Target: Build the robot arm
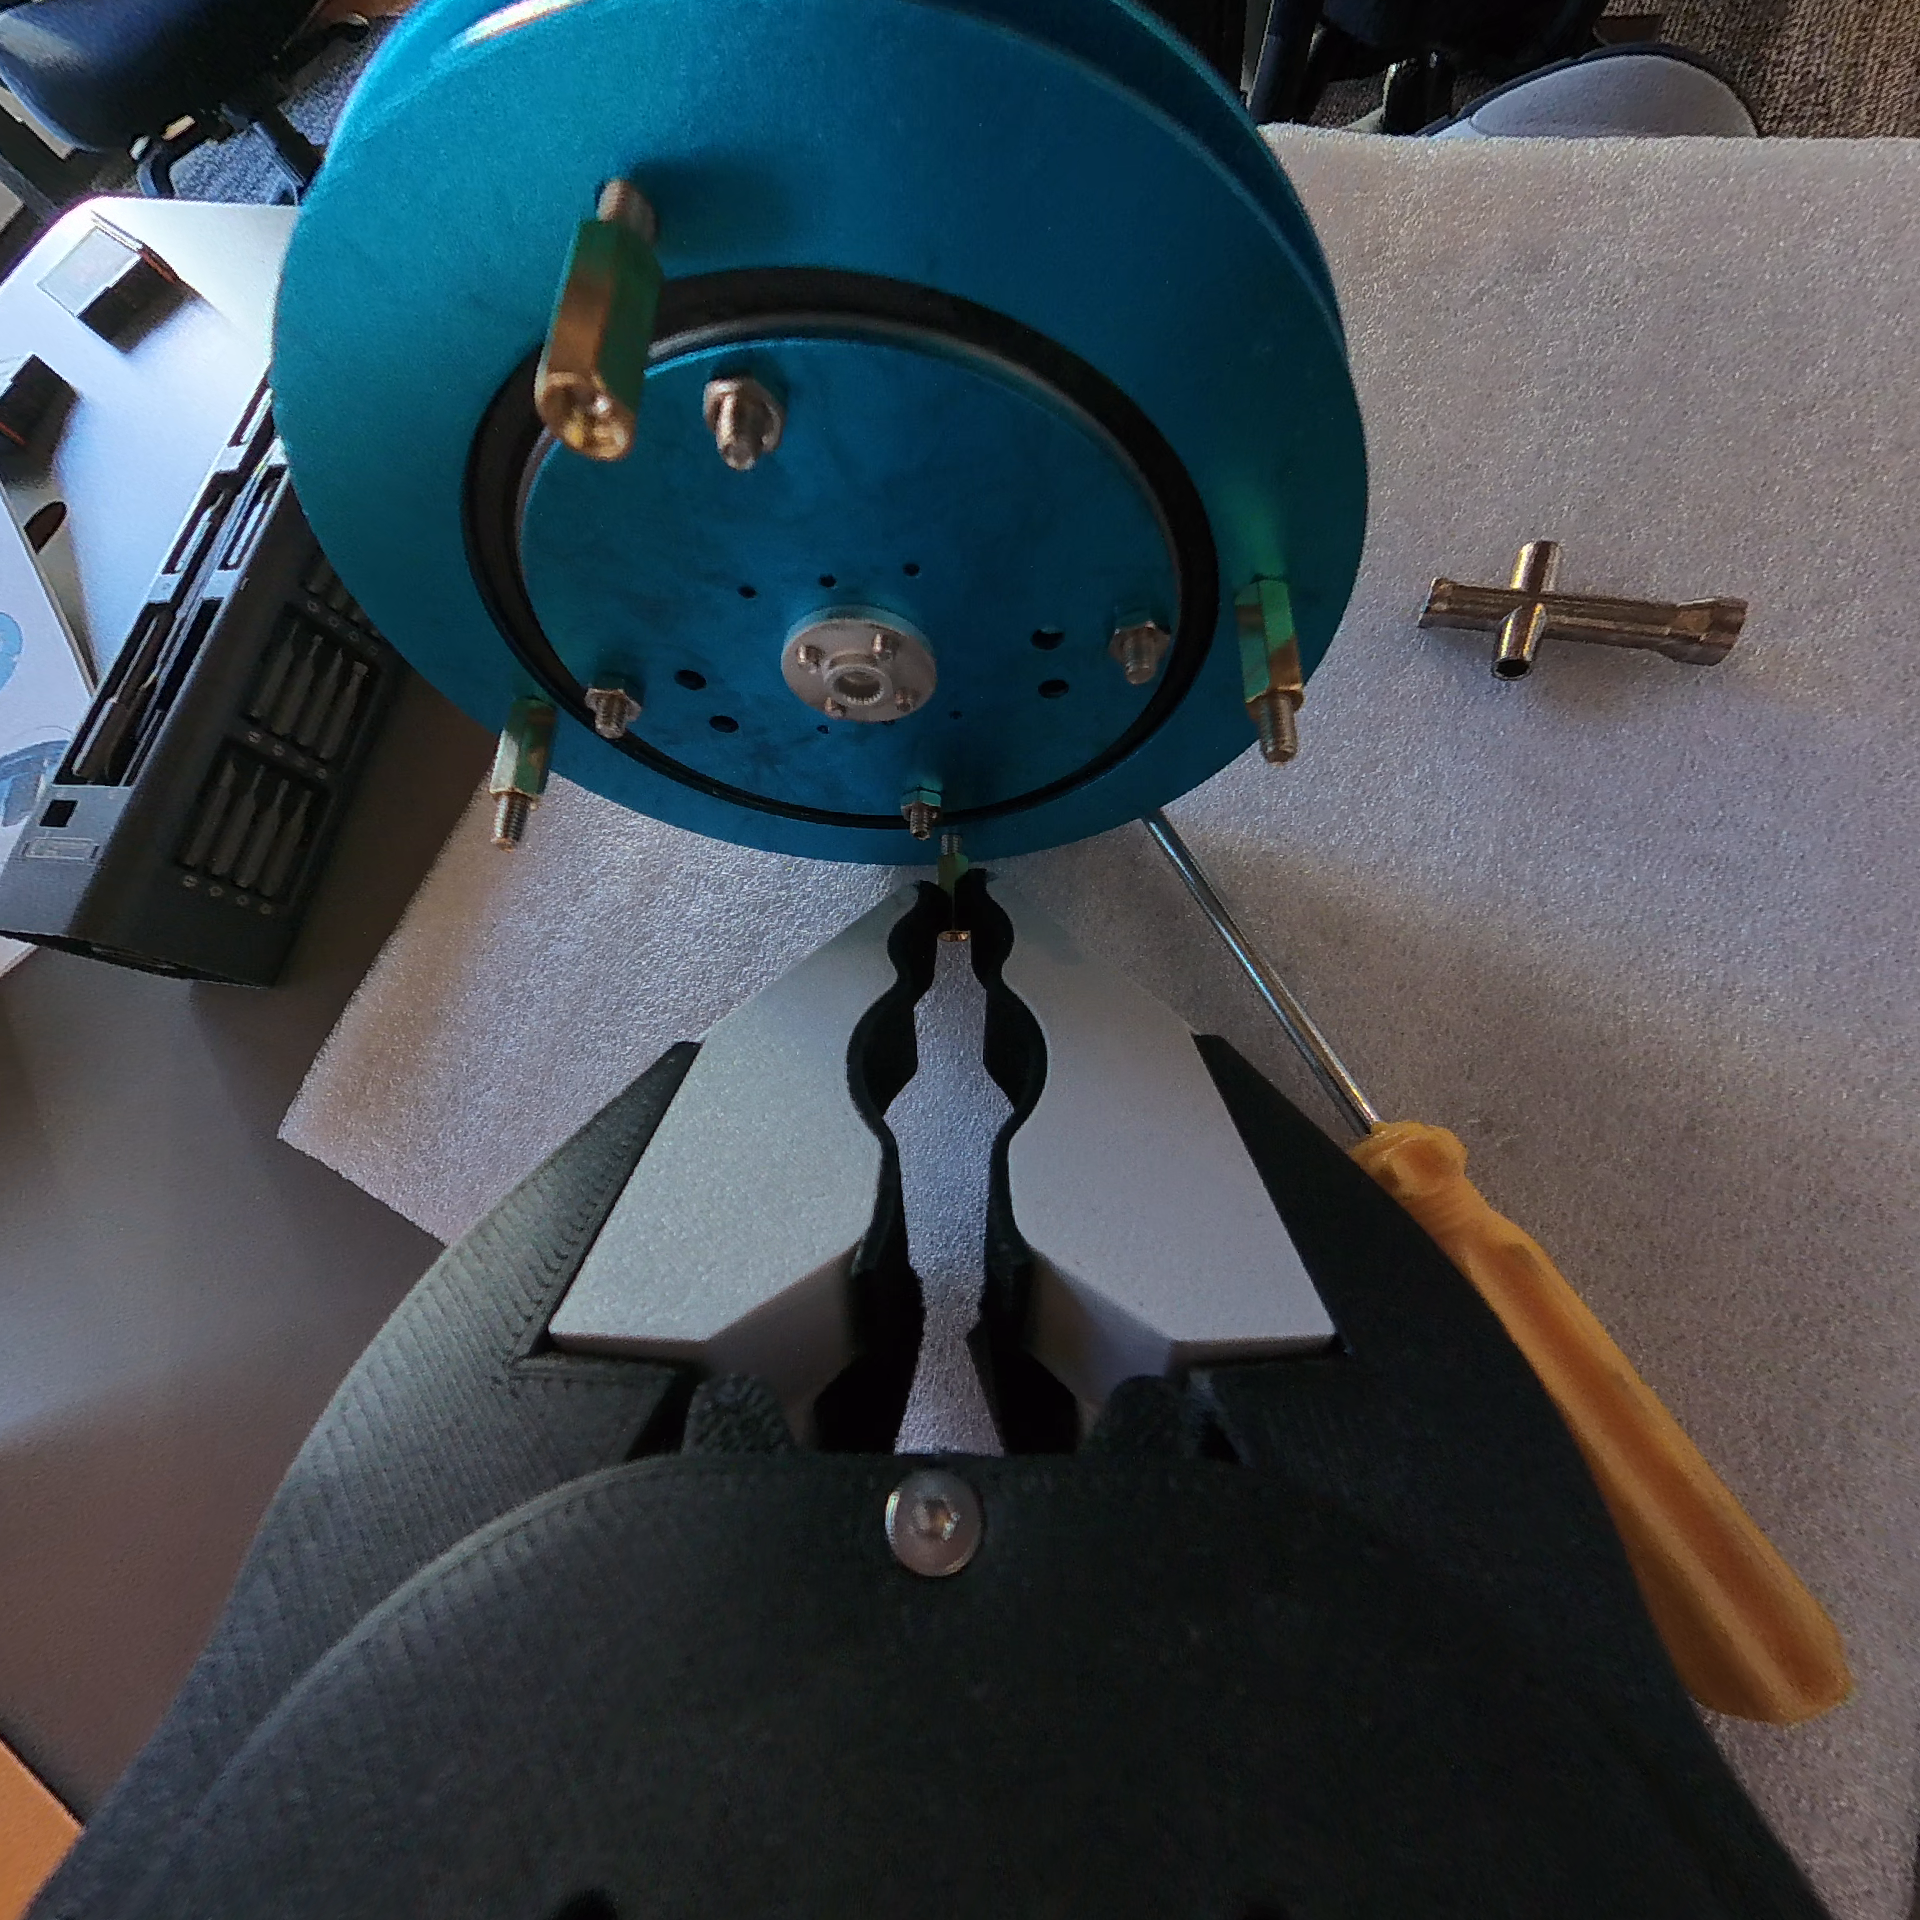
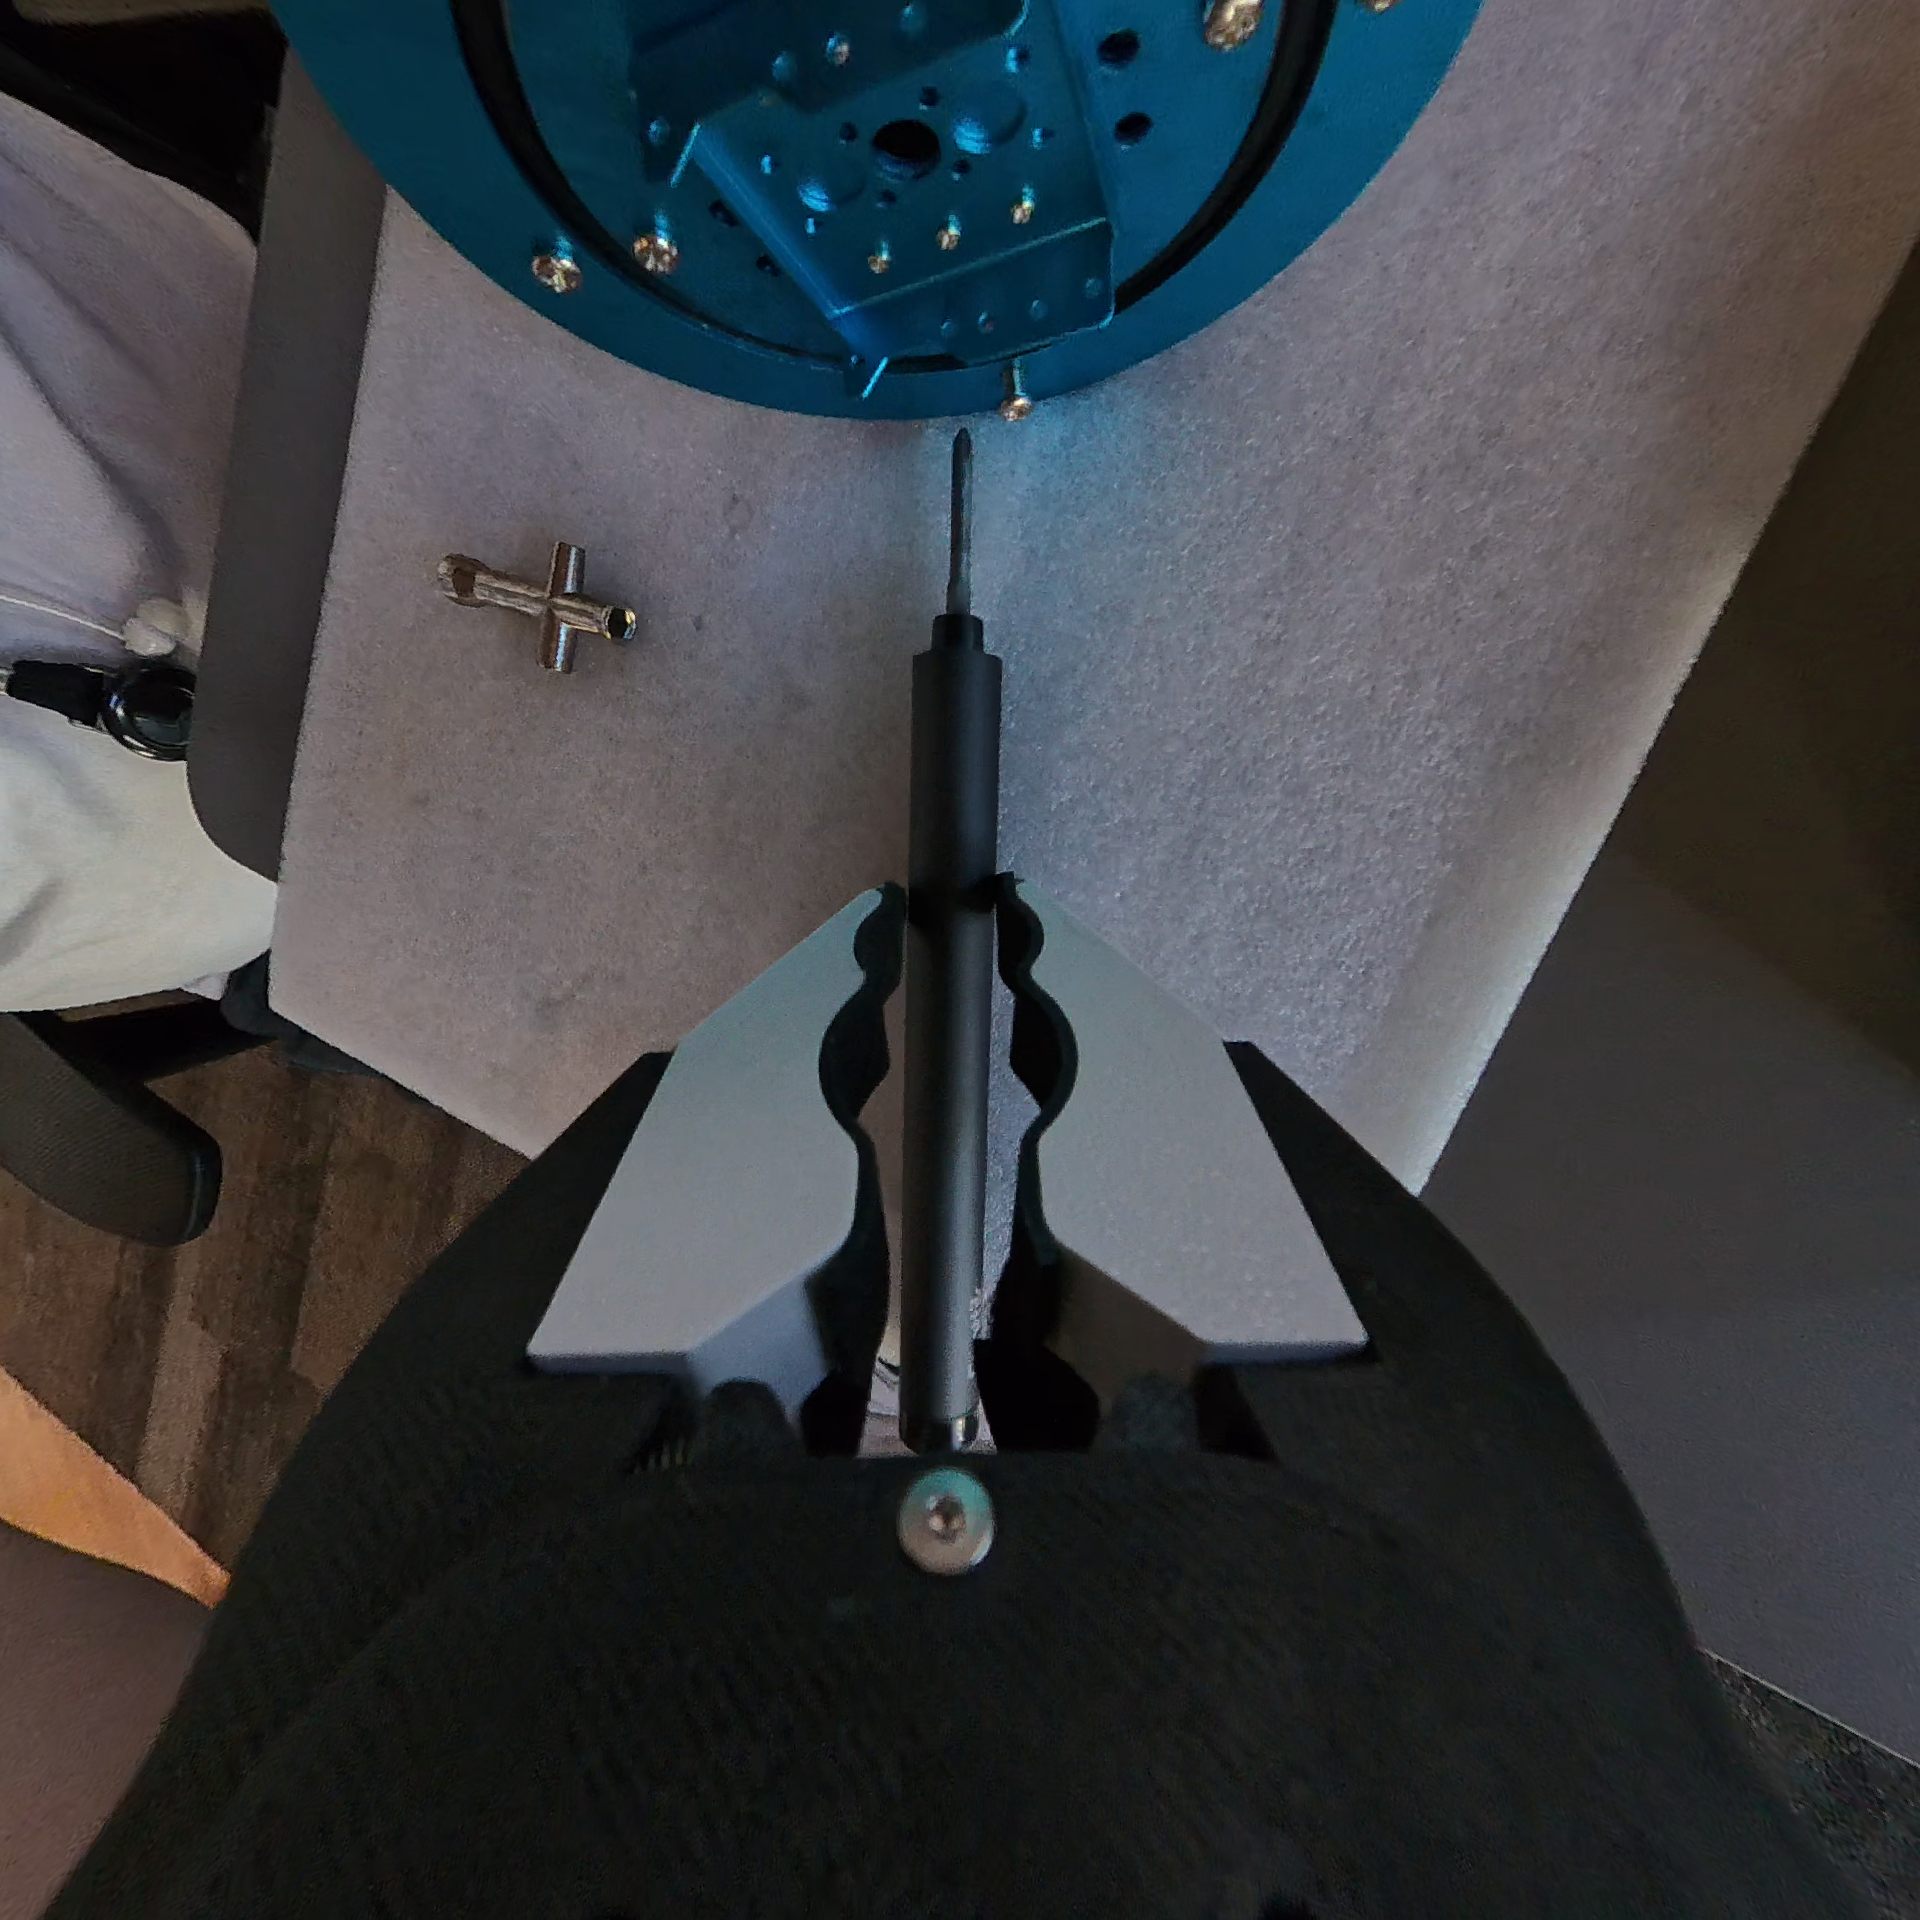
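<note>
left tongs (image 1: 951, 906) clenched on a small brass post (image 1: 952, 883) at the near rim of the blue round plate (image 1: 821, 343), holding the plate tilted up off the white foam mat (image 1: 1558, 935). right tongs (image 2: 948, 904) grasping a thin dark screwdriver (image 2: 948, 987), tip just short of a screw (image 2: 1016, 400) at the plate's near edge, maybe loose, hard to tell. yellow screwdriver (image 1: 1621, 1434) lying on the mat, right of the left tongs. silver cross wrench (image 1: 1579, 613) far right. grey case (image 1: 223, 748) on the desk (image 1: 156, 1195), far left, with rows of dark bits in its slots.
</note>
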